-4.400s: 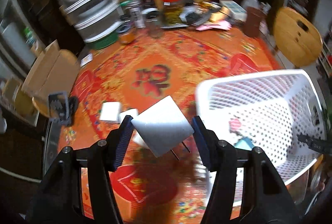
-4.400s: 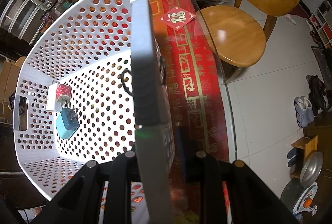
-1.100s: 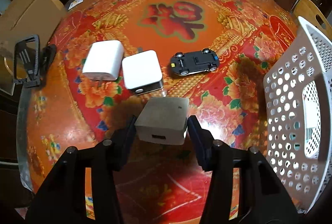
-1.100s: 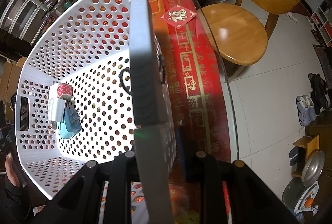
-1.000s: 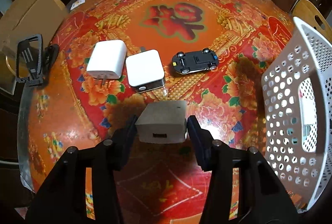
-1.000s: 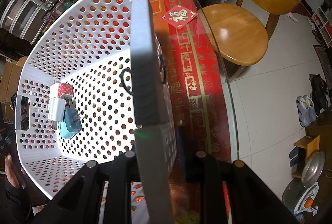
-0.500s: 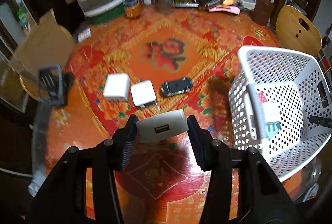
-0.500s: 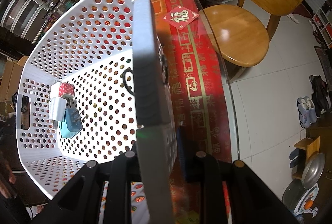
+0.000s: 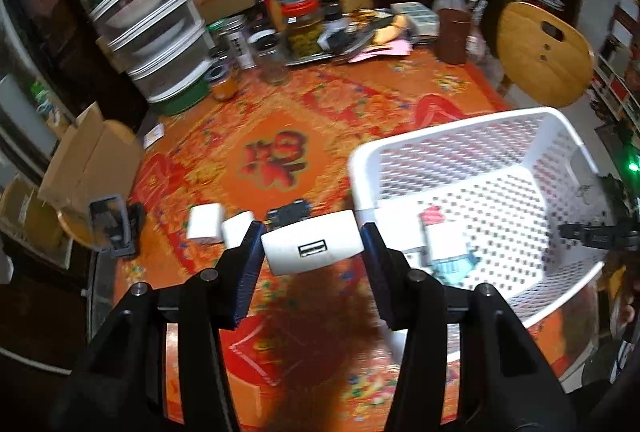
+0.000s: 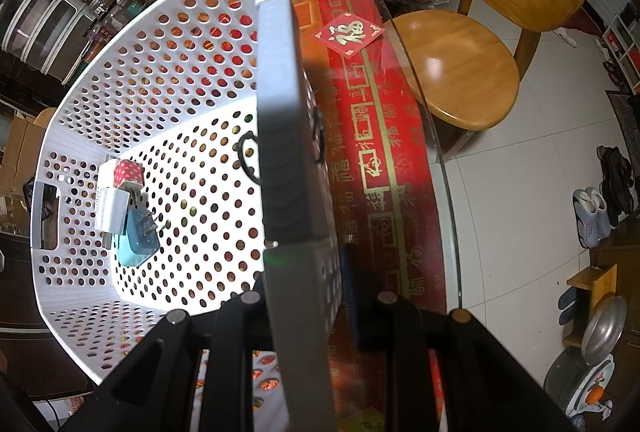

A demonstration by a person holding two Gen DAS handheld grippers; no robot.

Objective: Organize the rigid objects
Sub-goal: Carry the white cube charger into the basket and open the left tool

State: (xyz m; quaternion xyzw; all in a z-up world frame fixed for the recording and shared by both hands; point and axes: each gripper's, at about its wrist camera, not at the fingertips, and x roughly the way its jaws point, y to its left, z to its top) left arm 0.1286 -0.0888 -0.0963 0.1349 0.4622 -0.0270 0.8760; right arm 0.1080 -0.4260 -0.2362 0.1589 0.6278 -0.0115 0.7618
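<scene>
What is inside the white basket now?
Inside the white basket lie a blue charger, a white charger and a red-patterned one, touching each other. Whatever lies under them is hidden.

White USB charger block [image 9: 314, 247] aloft beside white perforated basket [image 9: 516, 136] with three chargers [image 10: 128, 212].
</scene>
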